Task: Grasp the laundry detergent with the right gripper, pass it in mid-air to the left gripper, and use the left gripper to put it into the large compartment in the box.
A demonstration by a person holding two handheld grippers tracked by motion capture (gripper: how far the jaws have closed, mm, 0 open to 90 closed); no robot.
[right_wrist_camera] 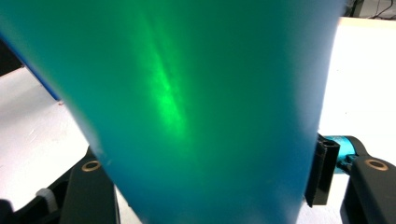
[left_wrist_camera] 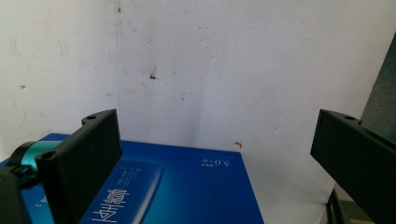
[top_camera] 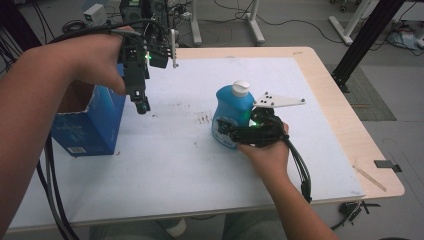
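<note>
**Right fingers closing on bottle**

My right gripper point(top_camera: 227, 131) reaches in level at the blue bottle point(top_camera: 232, 111), which stands upright mid-tabletop point(top_camera: 165, 165) with its white cap point(top_camera: 241, 88) on; contents unreadable. The fingers flank its body, a low grip judged best for stability; contact cannot be confirmed. My left gripper point(top_camera: 142, 105) hovers, fingers wide and empty, above the open blue box point(top_camera: 92, 125), whose interior is hidden.

Your bottle point(top_camera: 233, 116) stands upright near the middle of the surface point(top_camera: 165, 170), with the open box point(top_camera: 91, 122) well to its left at the surface's left edge (nothing lies between them). Behind the surface is the floor point(top_camera: 300, 25).
</note>
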